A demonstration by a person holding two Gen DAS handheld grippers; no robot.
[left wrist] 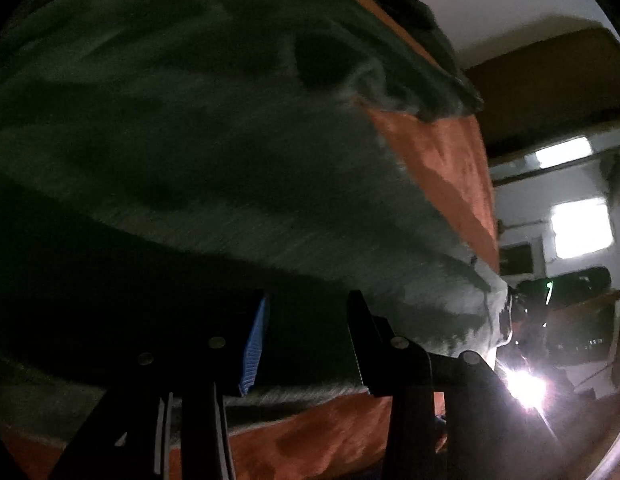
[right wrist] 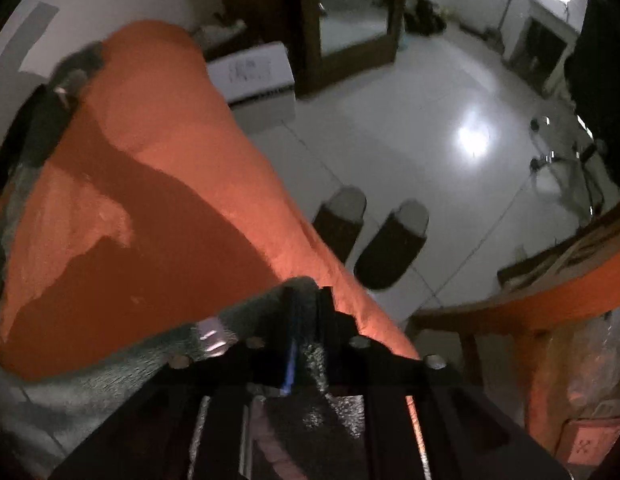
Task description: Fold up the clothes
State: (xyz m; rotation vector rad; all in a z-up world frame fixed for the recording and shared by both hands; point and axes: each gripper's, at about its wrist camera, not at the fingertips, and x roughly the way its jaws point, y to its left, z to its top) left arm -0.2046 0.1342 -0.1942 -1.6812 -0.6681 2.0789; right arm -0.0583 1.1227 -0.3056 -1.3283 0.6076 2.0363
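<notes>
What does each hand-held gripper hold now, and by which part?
The right hand-held gripper pinches the grey garment at its edge. The left hand-held gripper stands open, holding nothing.

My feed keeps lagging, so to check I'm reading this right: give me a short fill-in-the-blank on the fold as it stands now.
1. The grey-green garment lies on a cover coloured ____.
2. The right hand-held gripper is ____ on the garment's edge.
3. The left hand-held gripper has its jaws ____, with fabric between them.
4. On the white floor stands a pair of dark ____.

Missing words: orange; shut; open; slippers
</notes>
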